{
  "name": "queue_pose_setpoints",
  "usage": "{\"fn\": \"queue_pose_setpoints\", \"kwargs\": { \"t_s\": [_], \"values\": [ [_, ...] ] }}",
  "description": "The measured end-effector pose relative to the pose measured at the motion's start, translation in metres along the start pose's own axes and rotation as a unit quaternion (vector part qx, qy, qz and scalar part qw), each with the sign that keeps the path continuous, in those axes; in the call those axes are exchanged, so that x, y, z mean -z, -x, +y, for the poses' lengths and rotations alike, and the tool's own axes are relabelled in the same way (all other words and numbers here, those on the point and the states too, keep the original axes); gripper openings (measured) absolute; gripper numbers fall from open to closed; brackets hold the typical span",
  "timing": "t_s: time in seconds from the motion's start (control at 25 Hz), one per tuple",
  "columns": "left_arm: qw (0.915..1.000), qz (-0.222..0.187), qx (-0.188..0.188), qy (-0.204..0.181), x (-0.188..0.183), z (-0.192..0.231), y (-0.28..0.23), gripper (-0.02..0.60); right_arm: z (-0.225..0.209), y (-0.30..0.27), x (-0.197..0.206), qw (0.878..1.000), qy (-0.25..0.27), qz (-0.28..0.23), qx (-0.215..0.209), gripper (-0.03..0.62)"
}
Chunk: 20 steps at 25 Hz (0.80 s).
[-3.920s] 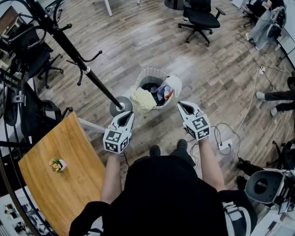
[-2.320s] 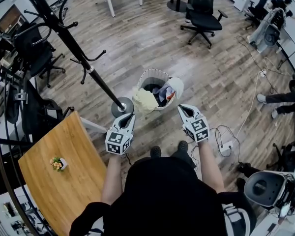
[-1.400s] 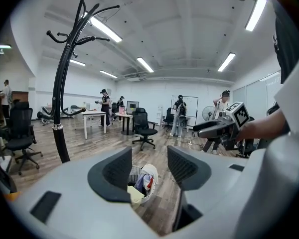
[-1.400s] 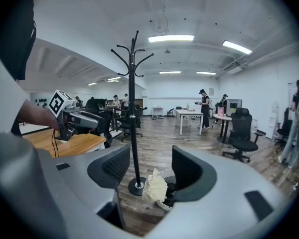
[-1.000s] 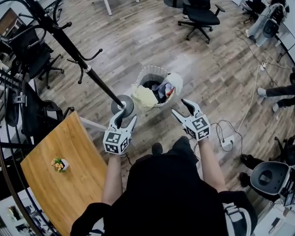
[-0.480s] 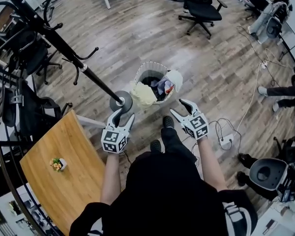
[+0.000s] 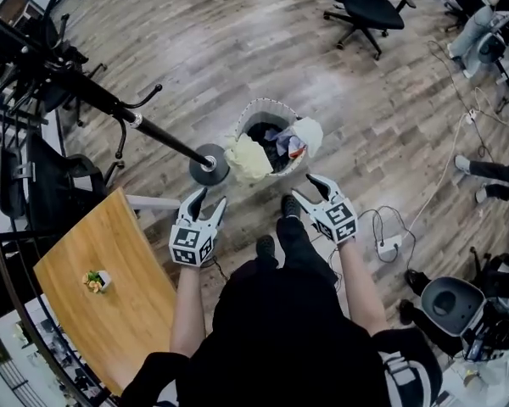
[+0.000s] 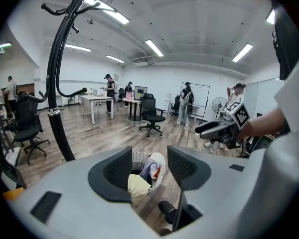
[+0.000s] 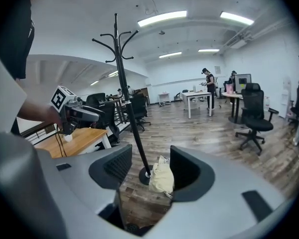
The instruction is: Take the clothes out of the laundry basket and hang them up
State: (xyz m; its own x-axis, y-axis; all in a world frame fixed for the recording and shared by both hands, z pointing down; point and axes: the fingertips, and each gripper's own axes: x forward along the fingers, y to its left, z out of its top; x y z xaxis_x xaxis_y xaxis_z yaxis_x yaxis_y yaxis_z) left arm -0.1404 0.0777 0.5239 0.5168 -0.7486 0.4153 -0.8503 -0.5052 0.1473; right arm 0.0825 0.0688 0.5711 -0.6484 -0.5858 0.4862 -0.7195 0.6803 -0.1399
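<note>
Two tools, both empty w/ jaws apart (left tool wide, right tool just closing slightly, nothing between), hang short of the laundry basket on the floor; clothes look soft, light, floppy, so pinch yellow garment draped over its rim at a bunched fold.

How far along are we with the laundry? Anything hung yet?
Nothing looks done: the coat rack hooks in view are bare, and the laundry basket holds clothes, a yellow garment draped over its rim. In hand, nothing: left gripper and right gripper hover open and empty; the right's jaws have just been closing slightly. Left: every garment.
</note>
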Motion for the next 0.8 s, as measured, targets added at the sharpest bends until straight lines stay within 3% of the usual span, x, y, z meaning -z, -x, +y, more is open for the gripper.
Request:
{"fn": "queue_pose_setpoints", "kwargs": {
  "t_s": [0.2, 0.44, 0.8],
  "values": [
    [0.9995, 0.026, -0.014, 0.006, 0.005, 0.015, -0.027, 0.224, -0.025, -0.033, 0.005, 0.999, -0.002, 0.019, -0.027, 0.244],
    [0.9970, 0.065, -0.031, -0.028, 0.010, 0.030, -0.058, 0.224, -0.051, -0.073, 0.030, 0.996, -0.008, 0.054, -0.071, 0.236],
    [0.9929, 0.077, -0.076, 0.050, 0.038, 0.056, -0.111, 0.224, -0.085, -0.113, 0.056, 0.987, 0.005, 0.108, -0.116, 0.233]
  ]
}}
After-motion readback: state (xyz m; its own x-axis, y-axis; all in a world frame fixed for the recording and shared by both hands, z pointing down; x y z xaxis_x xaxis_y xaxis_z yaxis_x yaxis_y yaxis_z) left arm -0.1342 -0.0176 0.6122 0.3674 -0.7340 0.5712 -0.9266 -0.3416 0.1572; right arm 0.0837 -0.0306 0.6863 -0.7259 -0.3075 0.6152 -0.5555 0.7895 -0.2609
